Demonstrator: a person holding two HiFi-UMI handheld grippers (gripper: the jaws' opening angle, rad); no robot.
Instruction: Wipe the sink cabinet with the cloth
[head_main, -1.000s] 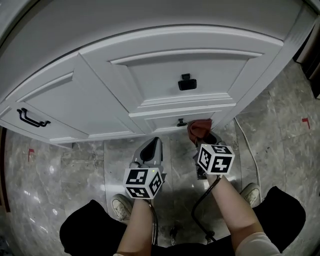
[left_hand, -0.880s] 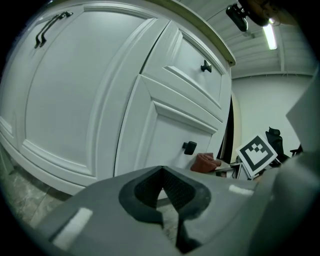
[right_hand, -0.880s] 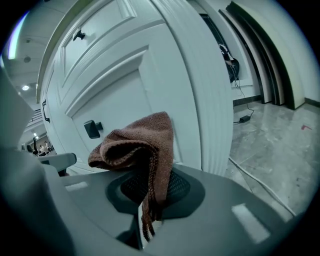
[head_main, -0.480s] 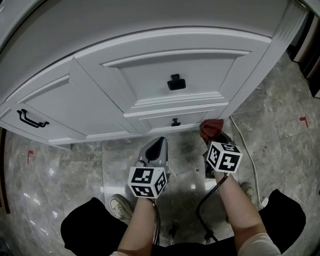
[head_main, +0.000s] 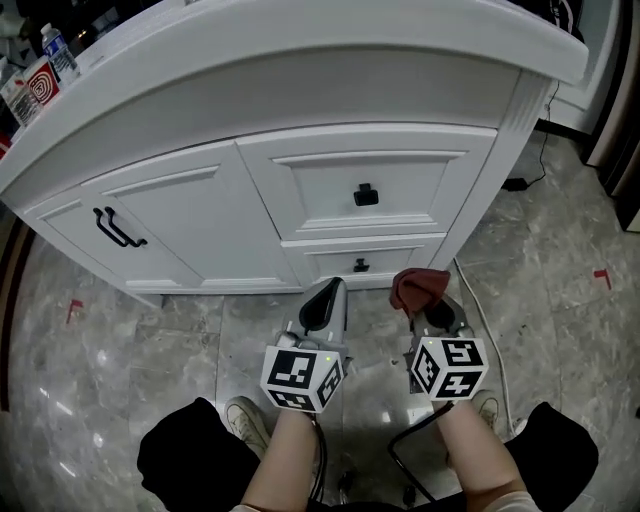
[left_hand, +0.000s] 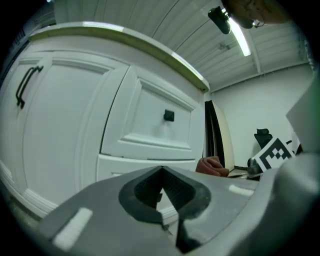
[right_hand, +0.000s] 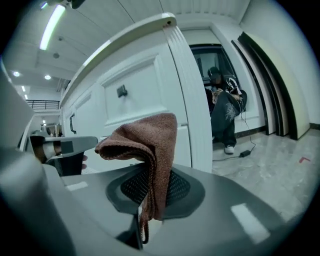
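Observation:
The white sink cabinet (head_main: 330, 200) stands ahead of me, with a door at the left and two drawers with black knobs (head_main: 366, 195) at the right. My right gripper (head_main: 432, 305) is shut on a reddish-brown cloth (head_main: 418, 288), held low in front of the cabinet's right corner and apart from it. In the right gripper view the cloth (right_hand: 150, 145) bunches above the jaws. My left gripper (head_main: 326, 300) is shut and holds nothing; it points at the lower drawer (head_main: 362, 262). In the left gripper view its jaws meet in front of the drawer fronts (left_hand: 150, 125).
A grey marble floor (head_main: 130, 330) surrounds the cabinet. A white cable (head_main: 490, 320) runs along the floor at the right. Bottles (head_main: 55, 50) stand on the countertop at the far left. A seated person (right_hand: 225, 110) shows beyond the cabinet in the right gripper view.
The view has pulled back and up, so the whole cabinet front and countertop edge now show. Both grippers sit lower and farther from the drawers; the cloth has left the lower drawer's edge.

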